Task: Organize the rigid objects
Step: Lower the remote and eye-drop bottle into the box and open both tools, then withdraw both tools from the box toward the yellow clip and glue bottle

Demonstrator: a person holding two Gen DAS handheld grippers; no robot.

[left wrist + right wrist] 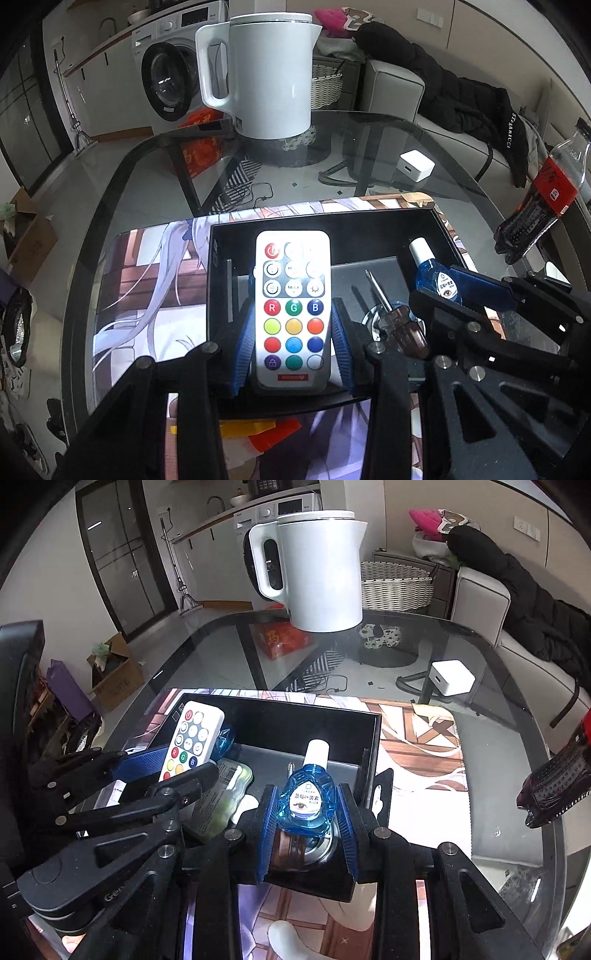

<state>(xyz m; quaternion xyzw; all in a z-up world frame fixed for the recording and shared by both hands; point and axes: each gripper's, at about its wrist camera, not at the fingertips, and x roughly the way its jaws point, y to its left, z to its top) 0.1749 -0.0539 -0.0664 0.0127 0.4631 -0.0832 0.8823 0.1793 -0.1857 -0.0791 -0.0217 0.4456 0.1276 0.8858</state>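
My left gripper [293, 314] is shut on a white remote [293, 295] with coloured buttons, held tilted over the left half of a black open box [321, 218]. To its right, my right gripper [448, 291] is shut on a small blue eye-drop bottle [437, 280] with a white cap. In the right wrist view the bottle [306, 797] sits upright between the blue pads [269, 823] of my right gripper [306, 797], above the box [295, 705]. The left gripper [173, 768] and the remote [192, 734] show at the left. A brown-handled screwdriver [384, 306] lies in the box.
The box rests on a printed mat [147, 277] on a glass table. A green packet [221, 794] lies inside the box. A white kettle [269, 74] stands at the back, a white charger cube [415, 166] behind the mat, a cola bottle [543, 195] at the right. Yellow and orange pieces [251, 430] lie in front.
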